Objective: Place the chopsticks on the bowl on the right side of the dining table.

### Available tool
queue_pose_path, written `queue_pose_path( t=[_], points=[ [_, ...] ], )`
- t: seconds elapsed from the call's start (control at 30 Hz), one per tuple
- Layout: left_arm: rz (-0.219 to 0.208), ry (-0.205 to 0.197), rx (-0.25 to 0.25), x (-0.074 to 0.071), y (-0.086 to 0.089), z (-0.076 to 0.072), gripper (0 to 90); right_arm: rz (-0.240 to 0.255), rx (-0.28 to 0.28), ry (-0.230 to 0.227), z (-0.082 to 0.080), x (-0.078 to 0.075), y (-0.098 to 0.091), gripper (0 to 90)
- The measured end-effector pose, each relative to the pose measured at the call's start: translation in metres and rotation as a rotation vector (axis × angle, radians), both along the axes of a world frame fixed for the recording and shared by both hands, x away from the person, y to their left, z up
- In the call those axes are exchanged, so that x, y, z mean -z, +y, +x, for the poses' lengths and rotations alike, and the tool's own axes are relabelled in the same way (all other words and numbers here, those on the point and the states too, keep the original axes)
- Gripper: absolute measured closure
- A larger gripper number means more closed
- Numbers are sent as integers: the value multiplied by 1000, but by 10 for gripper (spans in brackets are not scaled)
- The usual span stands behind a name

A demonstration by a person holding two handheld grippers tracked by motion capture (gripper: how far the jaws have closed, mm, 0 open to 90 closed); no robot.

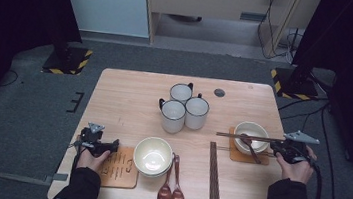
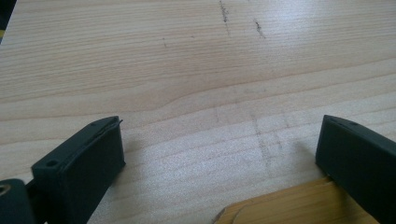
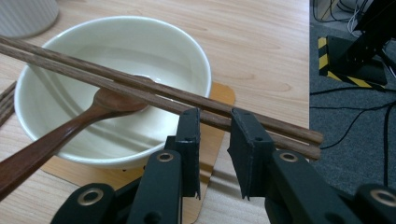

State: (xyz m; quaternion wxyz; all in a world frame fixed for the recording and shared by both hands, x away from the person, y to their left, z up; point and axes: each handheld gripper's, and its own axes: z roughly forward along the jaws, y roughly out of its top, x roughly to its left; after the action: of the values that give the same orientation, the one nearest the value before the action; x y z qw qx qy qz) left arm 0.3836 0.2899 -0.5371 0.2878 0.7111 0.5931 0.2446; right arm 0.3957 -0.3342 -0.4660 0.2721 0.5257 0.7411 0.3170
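Observation:
A pair of dark wooden chopsticks (image 1: 241,136) (image 3: 140,86) lies across the rim of a cream bowl (image 1: 257,130) (image 3: 201,70) on a wooden coaster (image 1: 238,156) (image 3: 219,98) at the table's right. A brown wooden spoon (image 1: 251,148) (image 3: 70,130) leans in that bowl. My right gripper (image 1: 280,146) (image 3: 215,121) sits at the chopsticks' right end, its jaws a narrow gap apart. The sticks pass just beyond the jaw tips, with nothing pressed between the pads. My left gripper (image 1: 111,145) (image 2: 219,135) is wide open, low over bare table by another coaster (image 1: 119,168) (image 2: 289,205).
A stack of cream bowls (image 1: 153,156) stands at the front centre, with two brown spoons (image 1: 171,189) and more chopsticks (image 1: 214,179) to its right. Three white mugs (image 1: 183,108) cluster mid-table. Cables and stand feet lie on the floor to the right.

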Motion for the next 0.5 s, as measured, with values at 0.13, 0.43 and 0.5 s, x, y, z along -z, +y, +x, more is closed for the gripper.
queue_pose_path(
  t=[0.13, 0.43, 0.5],
  points=[
    [0, 0, 0, 0, 0, 0, 0, 14, -10, -17, -2, -5, 1, 715],
    [0, 0, 0, 0, 0, 0, 0, 55, -49, -66, -4, -17, 7, 698],
    [0, 0, 0, 0, 0, 0, 0, 66, -58, -67, -4, -18, 9, 698]
  ],
)
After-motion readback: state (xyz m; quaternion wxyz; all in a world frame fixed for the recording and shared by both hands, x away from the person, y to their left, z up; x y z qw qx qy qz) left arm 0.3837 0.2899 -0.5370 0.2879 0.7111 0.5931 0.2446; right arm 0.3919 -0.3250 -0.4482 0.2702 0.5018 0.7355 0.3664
